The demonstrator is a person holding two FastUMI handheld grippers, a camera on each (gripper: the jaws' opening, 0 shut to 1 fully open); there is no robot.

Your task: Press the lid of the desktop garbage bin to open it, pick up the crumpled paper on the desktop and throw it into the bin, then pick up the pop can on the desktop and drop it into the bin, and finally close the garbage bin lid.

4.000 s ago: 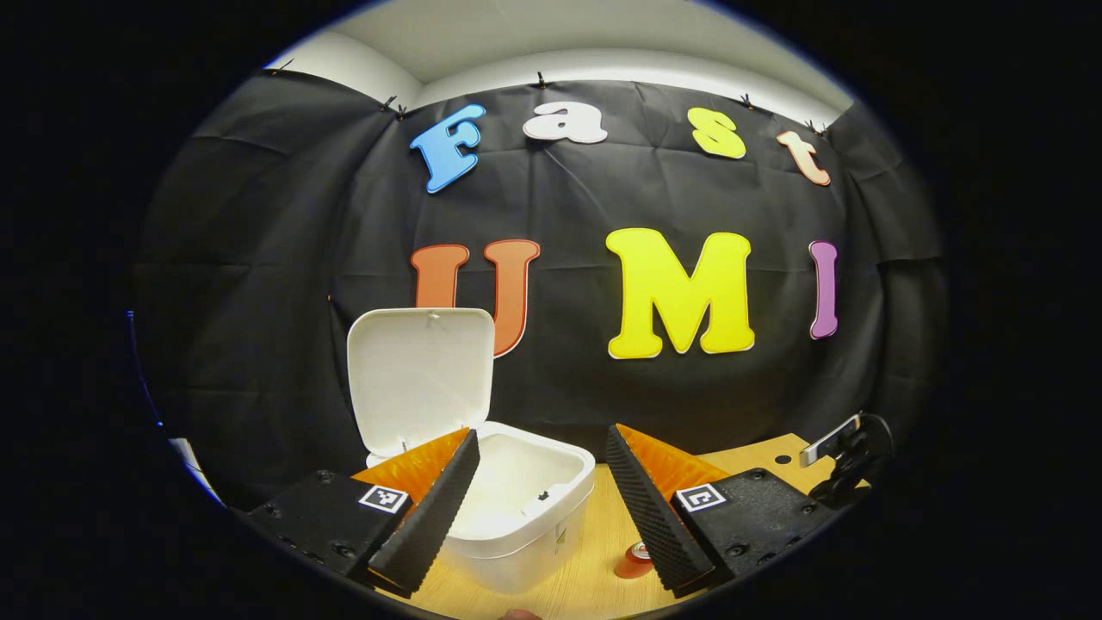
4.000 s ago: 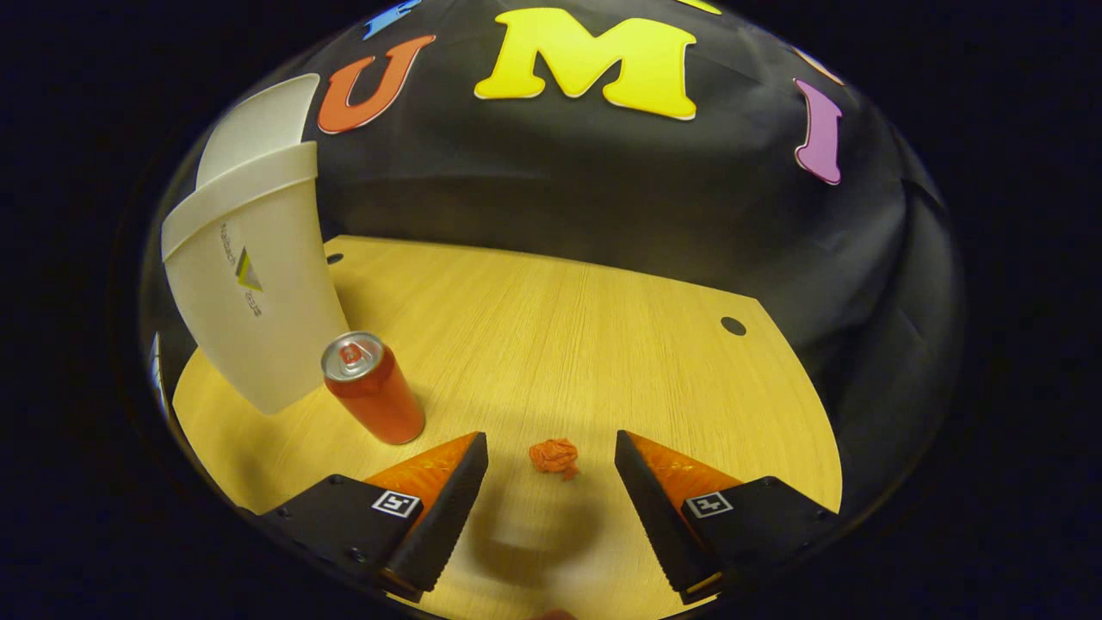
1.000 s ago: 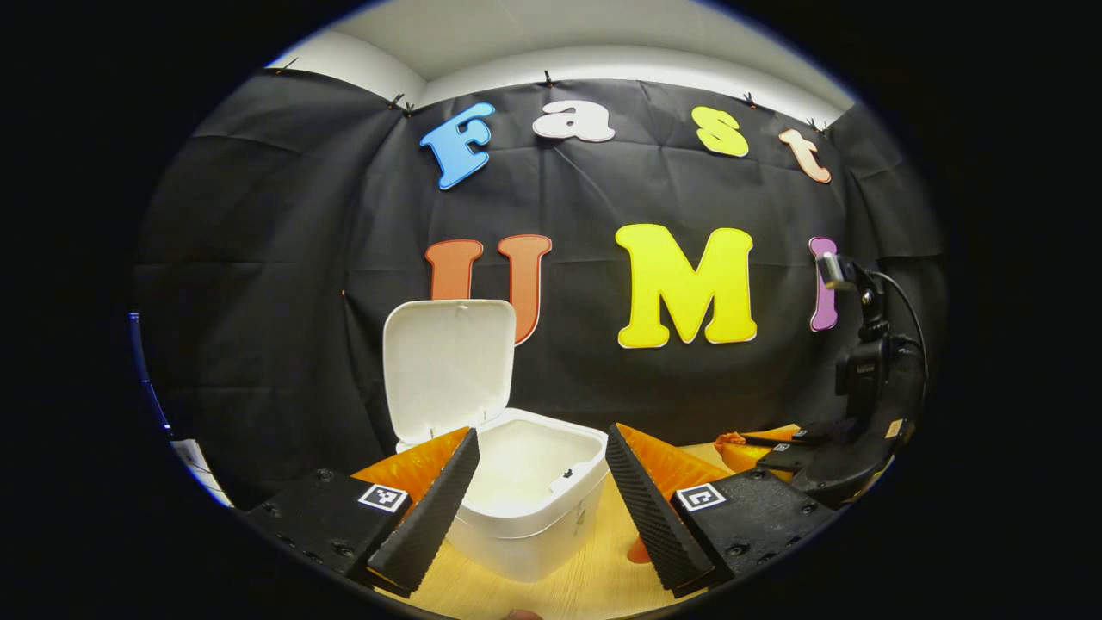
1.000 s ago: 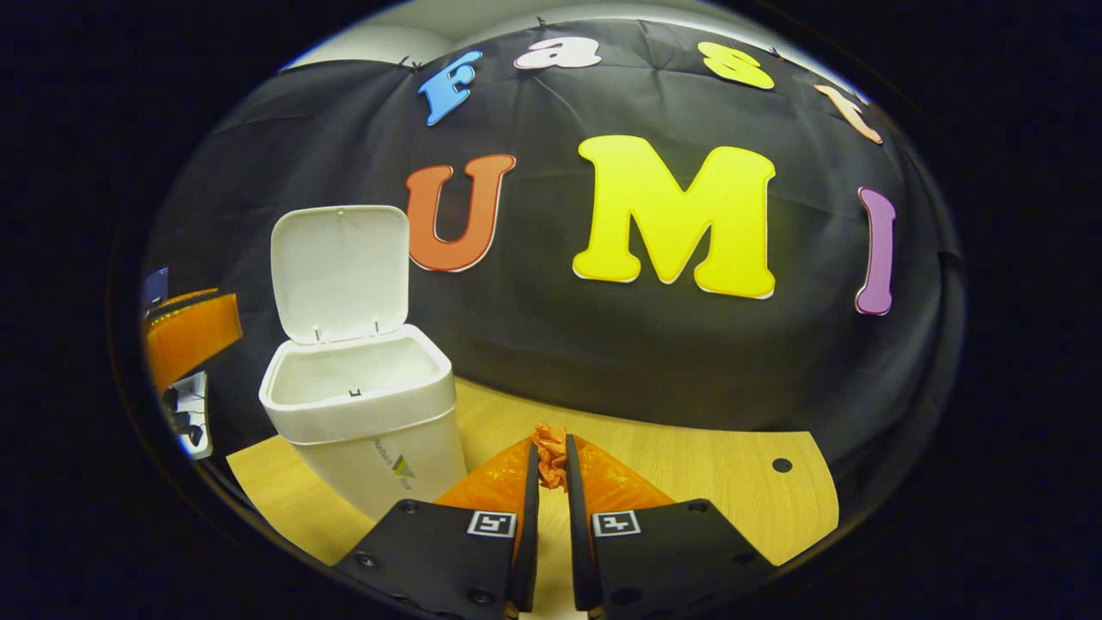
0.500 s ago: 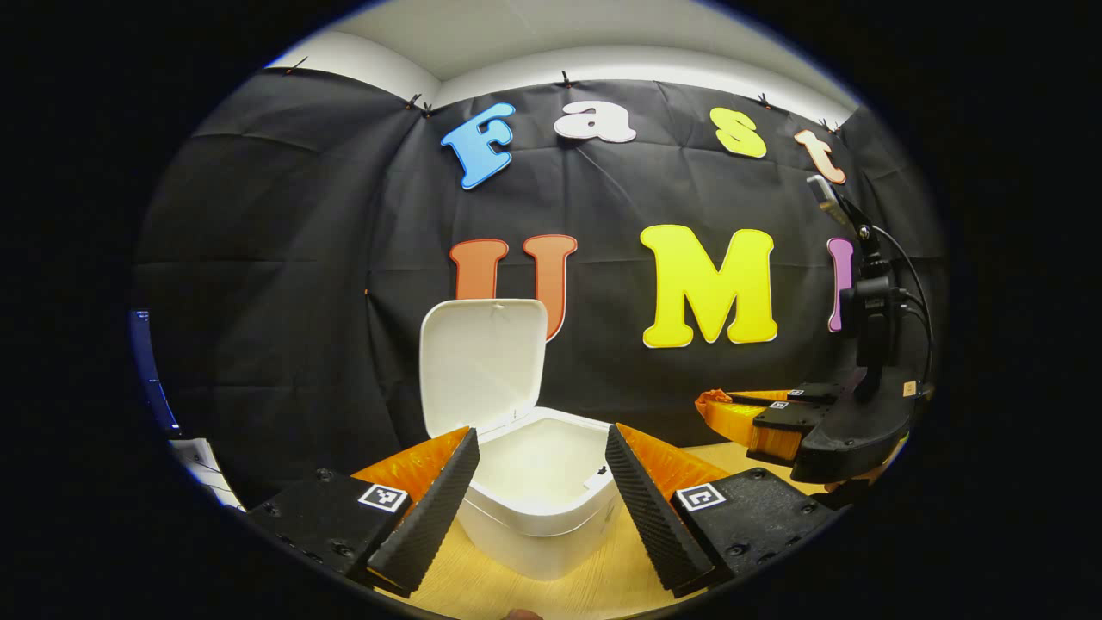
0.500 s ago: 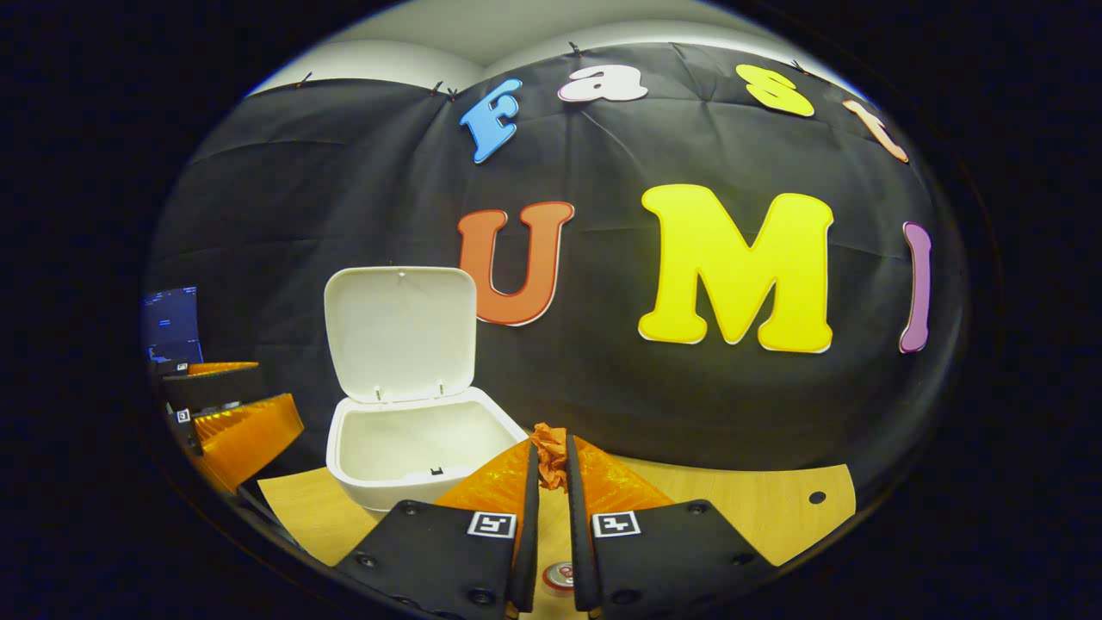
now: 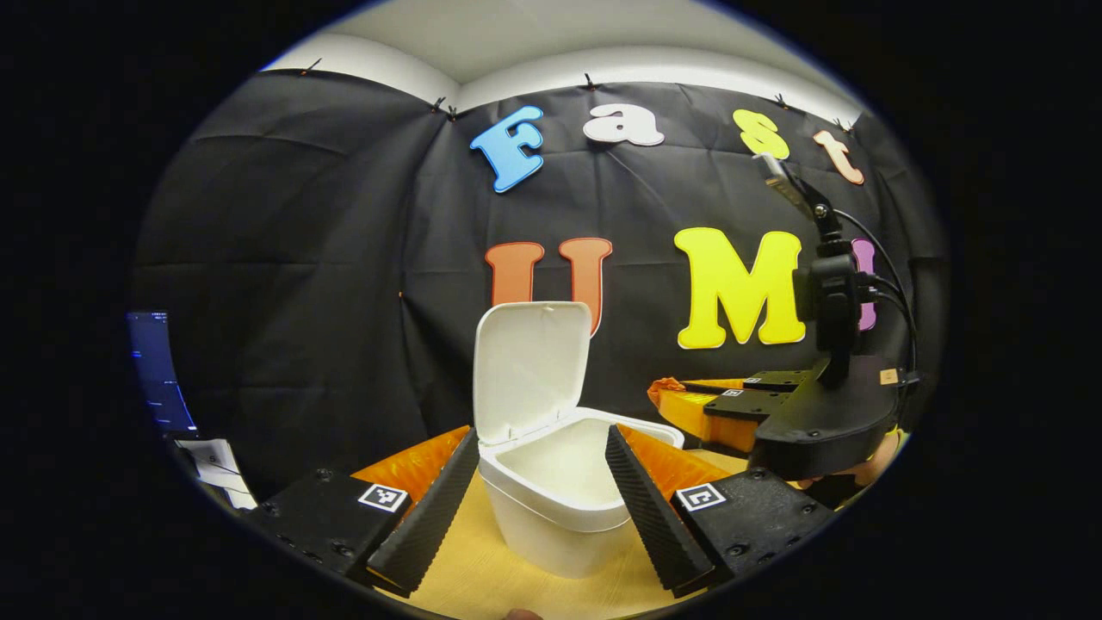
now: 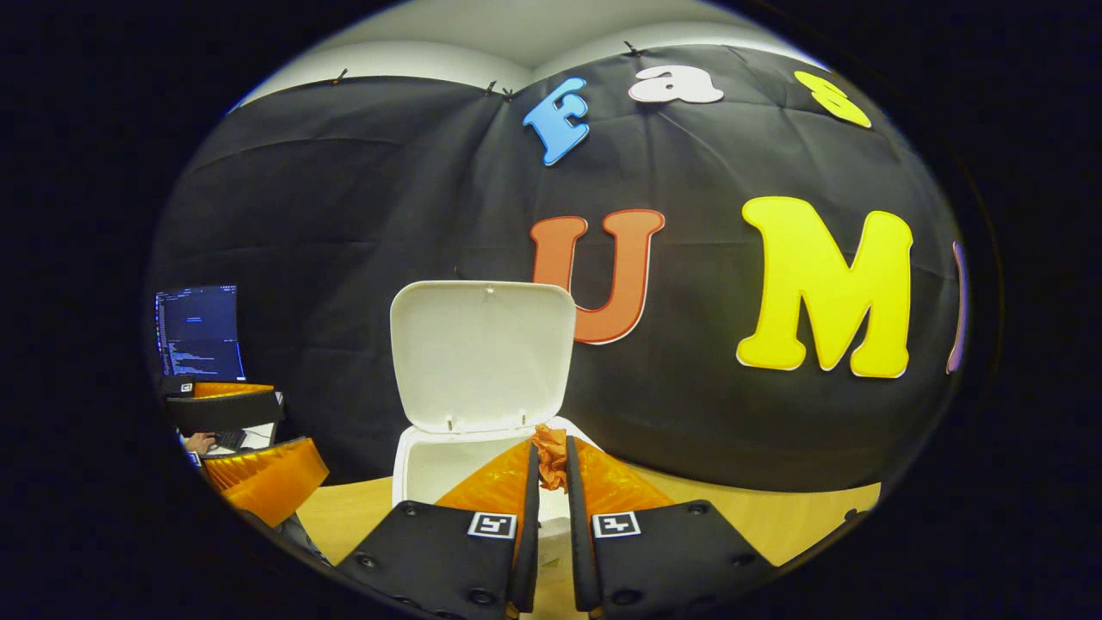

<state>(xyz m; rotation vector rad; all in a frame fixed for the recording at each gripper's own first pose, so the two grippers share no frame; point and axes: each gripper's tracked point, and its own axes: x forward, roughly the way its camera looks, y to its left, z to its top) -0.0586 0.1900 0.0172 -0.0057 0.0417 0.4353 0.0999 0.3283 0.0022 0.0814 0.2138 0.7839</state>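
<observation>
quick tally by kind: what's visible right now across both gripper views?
Bins: 1, white garbage bin with its lid up
Crumpled paper: 1, orange crumpled paper pinched in the right gripper
Grippers: 2, right gripper and left gripper, the latter open
Screens: 1, screen at the far left
Tables: 1, wooden table
Total: 6

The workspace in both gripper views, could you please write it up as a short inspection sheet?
Surface: wooden desktop, bare where visible.
Job's things: white garbage bin, lid upright and open; crumpled paper pinched in the right tool.
Clutter: nothing seen.
Grippers: left tool open, fingers framing the bin; right tool shut on the paper, at the bin's rim.
Cables: black leads on the right tool's camera mount.
Surroundings: black cloth wall; lit screen at far left.
</observation>
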